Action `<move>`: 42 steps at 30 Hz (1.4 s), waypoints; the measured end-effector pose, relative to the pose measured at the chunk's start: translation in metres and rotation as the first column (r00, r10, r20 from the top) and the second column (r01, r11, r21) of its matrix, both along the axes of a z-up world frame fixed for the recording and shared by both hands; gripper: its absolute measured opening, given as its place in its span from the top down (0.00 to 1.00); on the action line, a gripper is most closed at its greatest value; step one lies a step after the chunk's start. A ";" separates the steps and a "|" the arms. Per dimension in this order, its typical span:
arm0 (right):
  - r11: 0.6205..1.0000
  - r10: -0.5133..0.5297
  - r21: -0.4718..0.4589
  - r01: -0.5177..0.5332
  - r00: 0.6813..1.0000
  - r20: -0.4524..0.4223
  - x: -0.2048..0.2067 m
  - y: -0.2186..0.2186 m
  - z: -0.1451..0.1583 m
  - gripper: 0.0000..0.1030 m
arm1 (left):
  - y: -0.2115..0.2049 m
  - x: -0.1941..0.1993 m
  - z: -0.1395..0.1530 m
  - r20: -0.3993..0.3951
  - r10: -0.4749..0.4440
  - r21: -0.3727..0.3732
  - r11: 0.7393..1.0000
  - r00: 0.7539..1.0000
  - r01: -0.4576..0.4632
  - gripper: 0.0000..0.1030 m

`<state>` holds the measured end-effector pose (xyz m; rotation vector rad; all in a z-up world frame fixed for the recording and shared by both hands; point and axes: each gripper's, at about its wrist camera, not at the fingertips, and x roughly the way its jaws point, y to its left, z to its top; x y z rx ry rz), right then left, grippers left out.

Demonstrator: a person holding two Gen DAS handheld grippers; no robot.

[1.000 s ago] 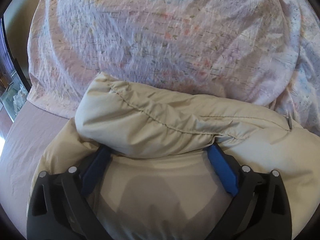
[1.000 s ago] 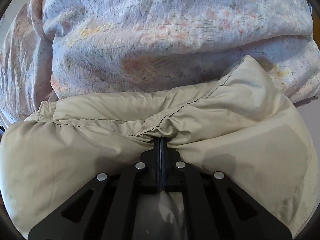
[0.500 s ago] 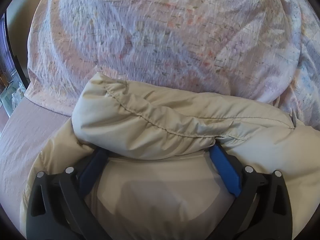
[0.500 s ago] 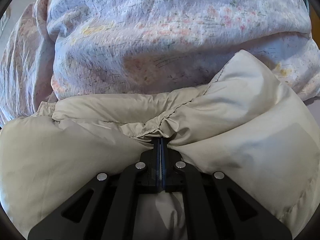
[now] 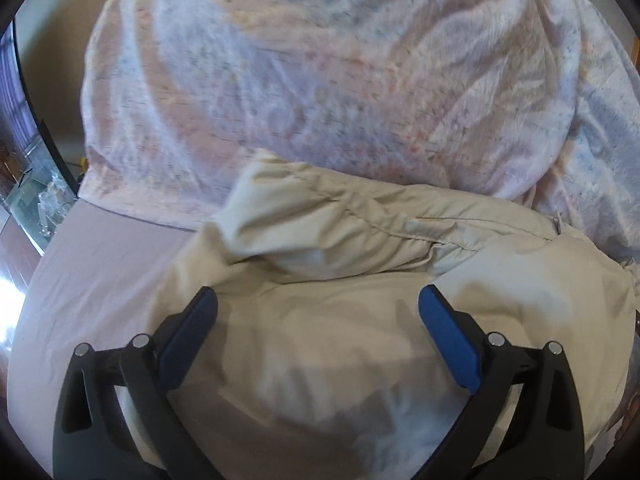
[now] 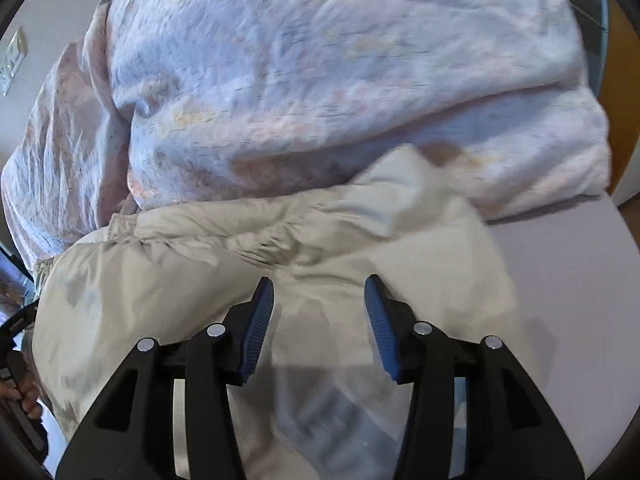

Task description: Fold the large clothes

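One bed (image 5: pixel 100 280), mauve sheet. One floral quilt (image 5: pixel 320 80) heaped at 12 o'clock. One beige puffer jacket (image 5: pixel 320 320) lying against it. Left tongs (image 5: pixel 318 304) wide open, empty. Right tongs (image 6: pixel 319 292) just opening, jacket released. Only the right view shows a hand (image 6: pixel 24 396) at 8 o'clock.

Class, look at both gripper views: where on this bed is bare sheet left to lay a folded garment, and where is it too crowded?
Two patches of sheet are bare: one left of the beige jacket, below the floral quilt; one right of the jacket, under the quilt's edge, in the right view. The middle is crowded: the jacket butts against the quilt.
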<state>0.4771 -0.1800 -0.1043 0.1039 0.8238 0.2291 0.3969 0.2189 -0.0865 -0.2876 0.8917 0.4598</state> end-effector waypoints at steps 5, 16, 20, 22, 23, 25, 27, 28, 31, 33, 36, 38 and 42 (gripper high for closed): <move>0.998 -0.018 -0.062 0.018 1.000 0.001 -0.008 -0.010 -0.014 0.52 | 0.012 -0.004 -0.005 -0.021 0.024 0.040 0.999 1.000 -0.023 0.02; 0.984 -0.023 -0.176 0.023 1.000 0.005 0.007 0.006 -0.059 0.49 | 0.035 0.010 -0.021 -0.066 0.043 0.092 0.995 0.997 -0.037 0.02; 0.983 -0.020 -0.184 0.024 0.999 0.026 0.007 0.005 -0.062 0.48 | 0.037 0.010 -0.025 -0.060 0.048 0.096 0.994 0.997 -0.042 0.02; 0.983 -0.019 -0.183 0.024 0.999 0.032 0.011 0.007 -0.063 0.48 | 0.039 0.009 -0.026 -0.058 0.048 0.093 0.995 0.997 -0.042 0.02; 0.983 -0.018 -0.183 0.024 0.999 0.033 0.010 0.006 -0.063 0.48 | 0.039 0.009 -0.026 -0.058 0.047 0.092 0.995 0.997 -0.042 0.02; 0.983 -0.018 -0.183 0.024 0.999 0.032 0.008 0.007 -0.064 0.48 | 0.040 0.009 -0.026 -0.056 0.046 0.088 0.995 0.997 -0.041 0.02; 0.982 -0.016 -0.189 0.022 0.999 0.035 0.006 0.009 -0.065 0.48 | 0.041 0.009 -0.027 -0.060 0.042 0.084 0.996 0.997 -0.036 0.02; 0.981 -0.014 -0.191 0.020 0.999 0.035 0.004 0.008 -0.063 0.48 | 0.036 0.008 -0.025 -0.059 0.039 0.083 0.996 0.997 -0.034 0.02; 0.982 -0.012 -0.189 0.017 0.999 0.031 -0.011 0.004 -0.069 0.48 | 0.032 0.007 -0.024 -0.055 0.038 0.079 0.996 0.998 -0.033 0.02; 0.980 -0.015 -0.199 0.018 1.000 0.017 -0.010 0.004 -0.072 0.48 | 0.032 0.009 -0.025 -0.060 0.037 0.079 0.996 0.998 -0.032 0.02; 0.979 -0.019 -0.201 0.017 1.000 -0.008 -0.004 0.010 -0.062 0.48 | 0.033 0.009 -0.025 -0.069 0.035 0.077 0.997 0.997 -0.030 0.02; 0.980 -0.028 -0.199 0.019 0.999 -0.042 0.004 0.009 -0.057 0.48 | 0.032 0.010 -0.023 -0.087 0.034 0.076 0.997 0.996 -0.027 0.02; 0.982 -0.051 -0.186 0.033 0.995 -0.089 0.008 0.002 -0.032 0.43 | 0.027 0.001 -0.007 -0.112 0.028 0.073 0.997 0.993 -0.020 0.02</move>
